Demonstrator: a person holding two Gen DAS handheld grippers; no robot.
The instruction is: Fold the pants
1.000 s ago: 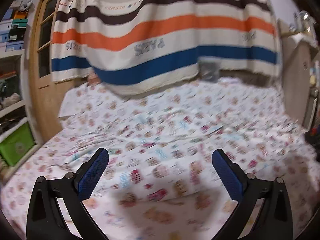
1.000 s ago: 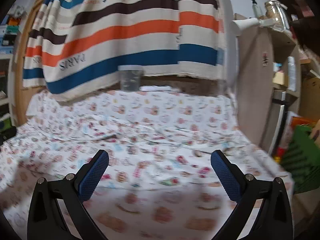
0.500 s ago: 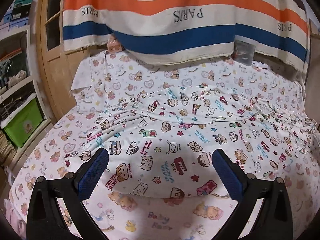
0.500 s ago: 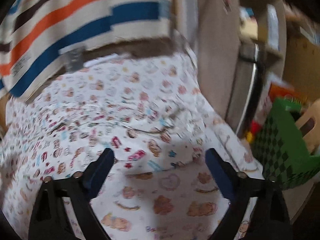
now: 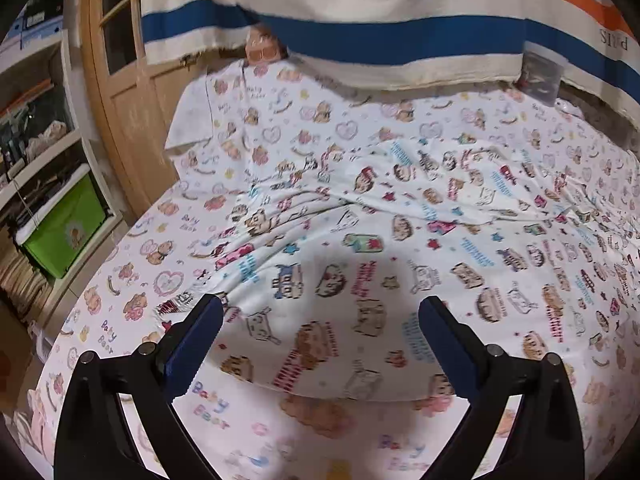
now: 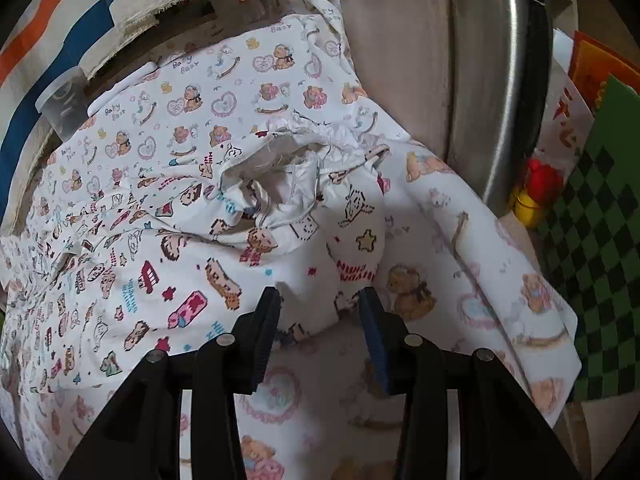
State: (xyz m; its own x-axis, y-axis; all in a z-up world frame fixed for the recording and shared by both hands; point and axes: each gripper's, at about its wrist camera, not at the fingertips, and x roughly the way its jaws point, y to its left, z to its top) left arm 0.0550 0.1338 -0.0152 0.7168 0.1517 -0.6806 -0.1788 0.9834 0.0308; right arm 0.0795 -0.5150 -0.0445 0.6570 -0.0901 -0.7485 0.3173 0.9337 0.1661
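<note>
- Pants (image 5: 360, 280), printed white fabric, lie spread flat on the bear-print sheet (image 5: 132, 272).
- Left hand-held gripper (image 5: 320, 332): jaws wide apart, holding nothing, above the near hem.
- Right hand-held gripper (image 6: 320, 320): jaws have just been closing, now half open, pants edge between them, not yet pinched.

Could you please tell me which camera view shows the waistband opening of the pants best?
The right wrist view: the pants' waistband opening gapes toward the camera, showing its pale lining. The left wrist view shows only the pants lying flat across the bedsheet; no opening is visible there.
</note>
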